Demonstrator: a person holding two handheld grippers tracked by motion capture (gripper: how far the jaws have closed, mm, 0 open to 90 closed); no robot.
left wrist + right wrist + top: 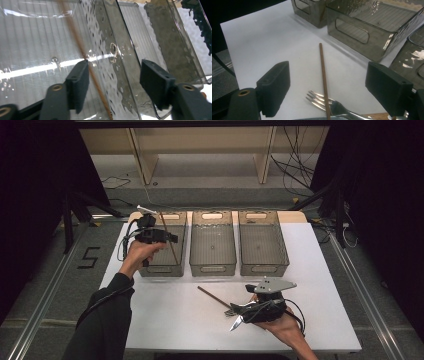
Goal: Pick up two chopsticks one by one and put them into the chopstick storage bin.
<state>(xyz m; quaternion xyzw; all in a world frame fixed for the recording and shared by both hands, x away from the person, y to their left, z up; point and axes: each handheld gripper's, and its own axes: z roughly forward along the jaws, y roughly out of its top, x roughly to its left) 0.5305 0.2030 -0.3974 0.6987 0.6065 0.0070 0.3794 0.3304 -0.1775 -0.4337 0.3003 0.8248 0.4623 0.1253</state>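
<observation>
My left gripper (169,238) hangs over the left of three clear grey bins (160,270). Its jaws stand open in the left gripper view (113,72). A brown chopstick (174,252) leans inside that bin and passes just beside one pad (80,77), which does not press on it. Near the table's front right, my right gripper (243,310) stands open and low over the white tabletop. Between its wide jaws (327,72) lie a second brown chopstick (323,75) and a steel fork (332,105). The chopstick lies across the fork's tines. A knife blade (236,323) lies by the fork (231,311).
The middle bin (212,267) and the right bin (264,269) stand in a row with the left one at the back of the white tabletop (165,320). Cables trail from both grippers. Dark floor and metal rails flank the table.
</observation>
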